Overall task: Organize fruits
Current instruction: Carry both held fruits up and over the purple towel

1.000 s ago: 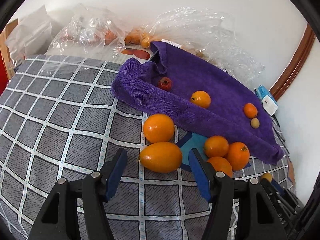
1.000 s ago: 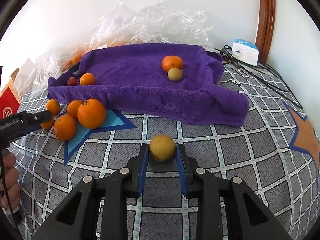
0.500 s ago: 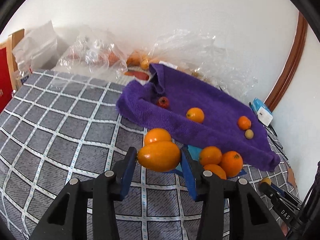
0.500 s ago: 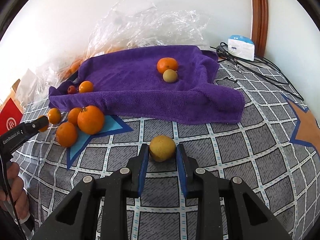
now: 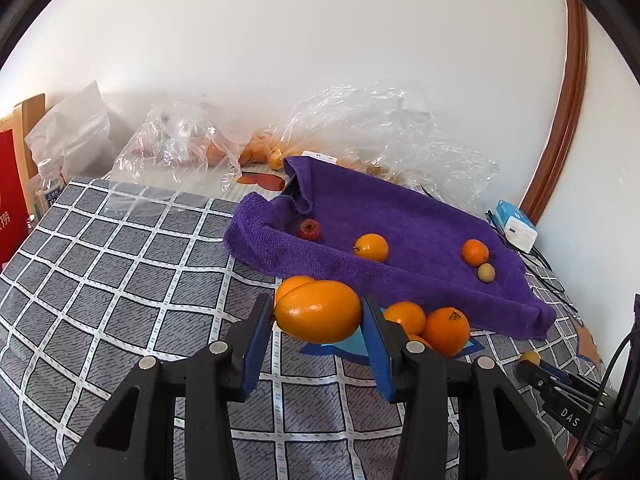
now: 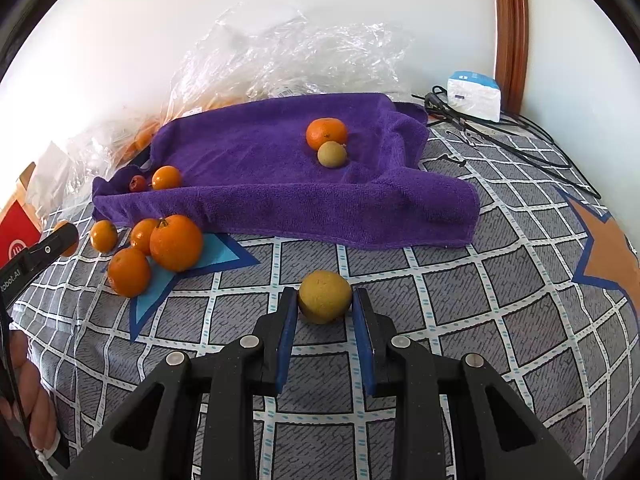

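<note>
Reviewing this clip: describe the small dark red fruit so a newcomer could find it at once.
Start at the purple towel spread near the wall. In its folded left corner lies the small dark red fruit, beside a small orange fruit. It is the only red fruit; everything else on the towel is orange or yellowish.

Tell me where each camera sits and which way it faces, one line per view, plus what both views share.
Left wrist: rides the left gripper, facing the wall across the purple towel; its fingers clamp an oval orange fruit, and the right gripper's tip shows low right.
Right wrist: rides the right gripper, facing the same towel; it clamps a round yellow fruit, with the person's left hand at far left.
Shared: the towel, the loose oranges and the plastic bags.
</note>
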Motion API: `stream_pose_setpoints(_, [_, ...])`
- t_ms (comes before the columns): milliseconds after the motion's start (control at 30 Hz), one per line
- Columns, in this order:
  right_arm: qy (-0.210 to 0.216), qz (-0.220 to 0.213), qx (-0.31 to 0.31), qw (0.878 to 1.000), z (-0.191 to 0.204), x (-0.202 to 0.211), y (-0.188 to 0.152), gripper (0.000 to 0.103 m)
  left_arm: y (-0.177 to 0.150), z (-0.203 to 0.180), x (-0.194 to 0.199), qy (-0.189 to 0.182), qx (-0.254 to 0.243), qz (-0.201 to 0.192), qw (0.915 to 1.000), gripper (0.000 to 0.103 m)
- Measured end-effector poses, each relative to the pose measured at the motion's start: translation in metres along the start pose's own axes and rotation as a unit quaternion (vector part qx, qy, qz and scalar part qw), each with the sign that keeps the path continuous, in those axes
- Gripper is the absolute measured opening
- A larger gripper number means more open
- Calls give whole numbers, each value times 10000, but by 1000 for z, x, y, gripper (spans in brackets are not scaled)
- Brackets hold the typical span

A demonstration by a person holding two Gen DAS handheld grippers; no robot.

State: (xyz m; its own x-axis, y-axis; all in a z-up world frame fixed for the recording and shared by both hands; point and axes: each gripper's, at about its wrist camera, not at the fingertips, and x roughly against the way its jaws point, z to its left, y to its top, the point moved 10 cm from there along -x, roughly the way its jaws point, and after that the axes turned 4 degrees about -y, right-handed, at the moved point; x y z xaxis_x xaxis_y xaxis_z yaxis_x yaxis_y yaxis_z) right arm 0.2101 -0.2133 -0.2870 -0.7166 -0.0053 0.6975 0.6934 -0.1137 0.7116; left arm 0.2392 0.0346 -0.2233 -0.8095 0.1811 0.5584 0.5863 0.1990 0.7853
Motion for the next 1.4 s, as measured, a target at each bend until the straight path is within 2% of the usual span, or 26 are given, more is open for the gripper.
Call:
stream_pose_setpoints(233, [-28,7,112,9999,3,-1,0,28,1,5,0,40,129,-4,9999,42])
stream_pose_setpoints(467, [60,-74,-34,9999,-2,3,1,28,1,8,2,59,185,-54,9998,42])
stream_pose_setpoints(867, [383,-165,17,9991,4,8,2,28,2,14,2,101,354,-54,9993,42])
stream_pose_setpoints(1100, [460,-183,-40,9988,4,10,3,28,0,21,0,190,428,181,9987,42])
stream_pose_setpoints(1267, [490,-71,-83,9987,1,9,1,28,10,27,13,180,476,220,9985,42])
stream_pose_setpoints(1400, [502,-168,-187,9984,1,17,10,28,25,24,20,156,384,195,9989,42])
